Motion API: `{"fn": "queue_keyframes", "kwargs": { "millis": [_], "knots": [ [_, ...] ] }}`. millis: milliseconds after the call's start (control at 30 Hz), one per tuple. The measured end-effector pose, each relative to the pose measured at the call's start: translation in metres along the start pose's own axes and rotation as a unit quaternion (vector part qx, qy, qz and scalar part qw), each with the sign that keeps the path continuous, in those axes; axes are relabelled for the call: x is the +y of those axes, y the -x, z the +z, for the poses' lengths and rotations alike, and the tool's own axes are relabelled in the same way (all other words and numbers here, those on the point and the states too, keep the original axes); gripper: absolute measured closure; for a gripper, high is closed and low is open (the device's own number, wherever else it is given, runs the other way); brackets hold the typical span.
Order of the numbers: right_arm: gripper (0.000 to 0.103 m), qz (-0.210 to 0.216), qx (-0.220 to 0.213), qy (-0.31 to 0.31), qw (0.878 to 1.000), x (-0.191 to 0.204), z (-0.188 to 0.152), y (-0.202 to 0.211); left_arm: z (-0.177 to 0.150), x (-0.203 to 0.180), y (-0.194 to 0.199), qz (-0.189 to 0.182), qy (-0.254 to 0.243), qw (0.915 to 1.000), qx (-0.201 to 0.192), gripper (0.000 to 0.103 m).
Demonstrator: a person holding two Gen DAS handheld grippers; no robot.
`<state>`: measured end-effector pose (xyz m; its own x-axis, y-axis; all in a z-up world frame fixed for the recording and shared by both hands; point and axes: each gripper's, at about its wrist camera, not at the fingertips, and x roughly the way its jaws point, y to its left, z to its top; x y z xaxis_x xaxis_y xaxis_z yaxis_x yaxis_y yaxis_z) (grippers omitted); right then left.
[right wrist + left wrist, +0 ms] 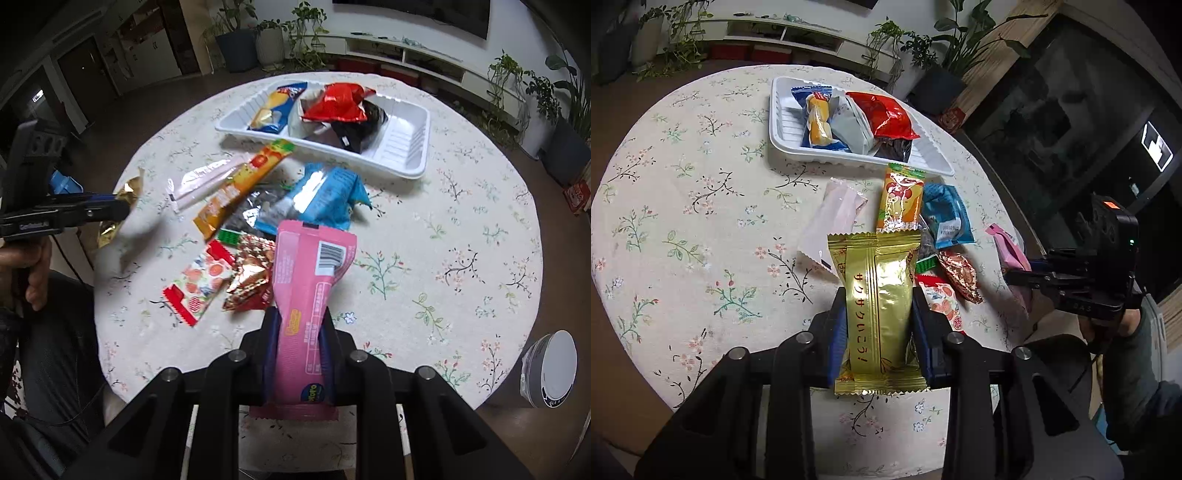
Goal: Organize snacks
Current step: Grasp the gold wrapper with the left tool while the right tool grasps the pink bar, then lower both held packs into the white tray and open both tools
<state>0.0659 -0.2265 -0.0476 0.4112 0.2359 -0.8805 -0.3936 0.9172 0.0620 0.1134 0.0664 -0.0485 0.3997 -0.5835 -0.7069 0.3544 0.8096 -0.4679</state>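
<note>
My left gripper (880, 295) is shut on a gold snack pack (879, 302) and holds it above the round table. My right gripper (299, 314) is shut on a pink snack pack (308, 288), also lifted. A white tray (783, 122) at the far side holds a blue-yellow pack (816, 118), a grey pack (849, 125) and a red pack (886, 114); the tray also shows in the right wrist view (406, 147). Loose on the cloth lie an orange bar (899, 199), a pale pink stick (834, 218), a blue pouch (945, 214) and a red-gold candy (958, 275).
The table has a floral cloth (701, 221) and a round edge all around. A white round device (550, 369) sits below the table at the right. Potted plants (546, 96) and a low shelf (424, 55) stand behind. The tray's right end (402, 140) is bare.
</note>
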Motion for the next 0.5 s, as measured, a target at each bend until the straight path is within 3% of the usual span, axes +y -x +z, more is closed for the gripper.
{"fn": "queue_keyframes", "kwargs": {
  "millis": [233,500],
  "knots": [
    [0.081,0.043,-0.047,-0.031,0.997,-0.008,0.009,0.034,0.016,0.001,0.015,-0.014,0.005,0.9996,-0.023,0.074],
    [0.081,0.021,-0.137,-0.103,0.985,-0.058,0.072,0.083,0.103,0.01,0.041,-0.009,0.005,0.9965,-0.083,0.074]
  ]
}}
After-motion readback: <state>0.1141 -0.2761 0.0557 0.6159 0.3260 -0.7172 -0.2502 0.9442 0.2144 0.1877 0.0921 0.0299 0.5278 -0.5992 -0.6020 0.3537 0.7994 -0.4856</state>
